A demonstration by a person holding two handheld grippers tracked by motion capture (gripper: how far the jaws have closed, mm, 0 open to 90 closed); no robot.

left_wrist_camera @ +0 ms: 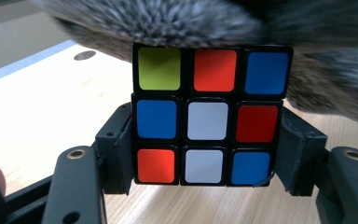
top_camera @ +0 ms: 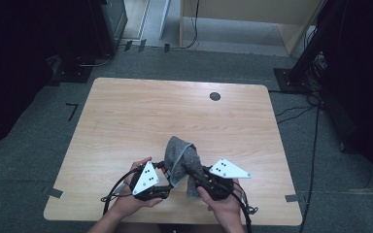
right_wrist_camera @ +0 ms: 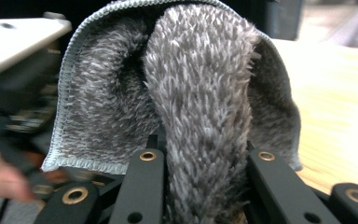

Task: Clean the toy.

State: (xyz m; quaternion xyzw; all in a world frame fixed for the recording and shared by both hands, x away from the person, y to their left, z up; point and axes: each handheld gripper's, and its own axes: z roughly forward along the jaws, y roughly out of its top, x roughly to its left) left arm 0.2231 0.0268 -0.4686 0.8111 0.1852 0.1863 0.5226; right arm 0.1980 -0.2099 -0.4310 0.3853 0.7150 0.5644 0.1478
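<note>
A colour cube [left_wrist_camera: 208, 116] with green, red, blue and white stickers sits between the jaws of my left gripper [left_wrist_camera: 205, 154], which is shut on its two sides. A fuzzy grey cloth [right_wrist_camera: 200, 93] is bunched between the jaws of my right gripper [right_wrist_camera: 205, 158], which is shut on it. In the high view the left gripper [top_camera: 161, 167] and right gripper [top_camera: 190, 171] meet near the table's front edge, and the grey cloth [top_camera: 179, 154] drapes over where the cube is. From the left gripper's camera the cloth [left_wrist_camera: 177, 21] lies on the cube's top edge.
The wooden table [top_camera: 141, 116] has a small dark round hole [top_camera: 215, 96] near its far edge. Grey carpet, cables and dark stands surround the table. A person's hands hold both grippers at the table's near edge.
</note>
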